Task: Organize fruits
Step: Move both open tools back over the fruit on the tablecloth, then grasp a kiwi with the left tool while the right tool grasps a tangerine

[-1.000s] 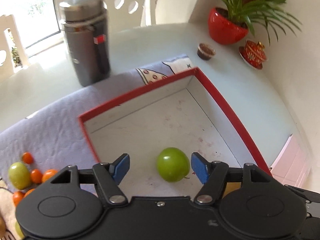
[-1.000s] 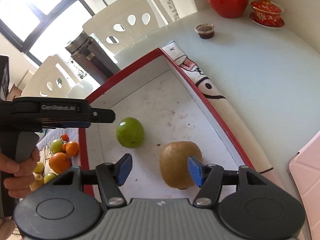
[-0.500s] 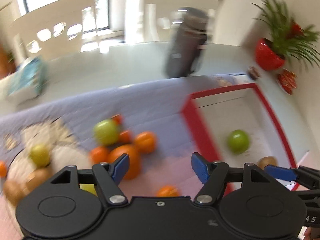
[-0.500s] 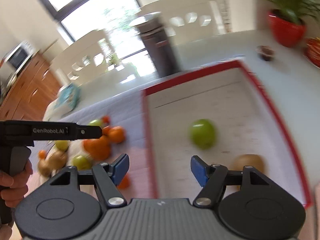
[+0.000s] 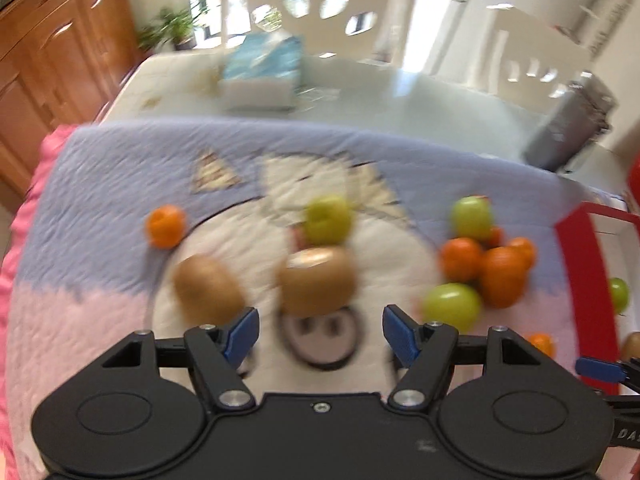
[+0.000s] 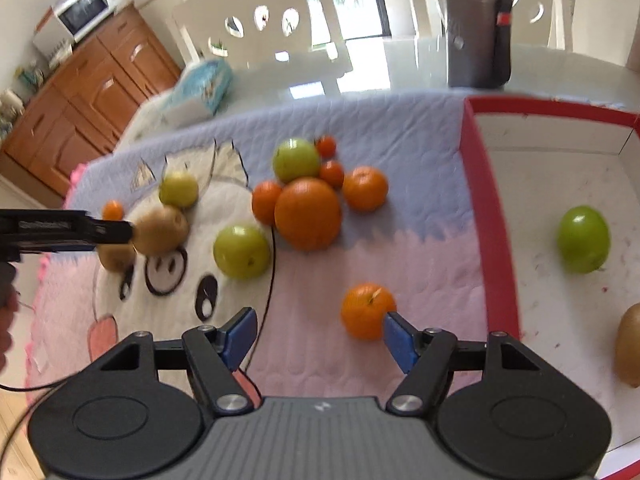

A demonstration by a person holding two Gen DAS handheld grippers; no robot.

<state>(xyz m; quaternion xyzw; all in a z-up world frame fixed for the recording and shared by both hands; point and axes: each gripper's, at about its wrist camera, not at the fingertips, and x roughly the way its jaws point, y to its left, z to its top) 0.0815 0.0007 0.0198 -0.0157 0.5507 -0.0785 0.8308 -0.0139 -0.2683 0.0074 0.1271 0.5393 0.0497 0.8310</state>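
Left gripper (image 5: 319,334) hovers open and empty, a kiwi (image 5: 316,280) just ahead between its jaws; right gripper (image 6: 316,334) (also empty, open) flanks an orange (image 6: 366,310).

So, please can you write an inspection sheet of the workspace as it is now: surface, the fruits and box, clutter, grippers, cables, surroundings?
Surface: quilted cartoon mat on a pale table.
Job's things: red-rimmed box holds a green fruit and a kiwi; oranges, green fruits, kiwis and small tomatoes lie loose on the mat, one orange alone nearest the box.
Clutter: grey flask; blue tissue pack.
Grippers: left gripper open, empty, over the kiwis; right gripper open, empty, its right finger beside the lone orange.
Cables: thin black cable across the mat.
Surroundings: white chairs, wooden cabinet, microwave.
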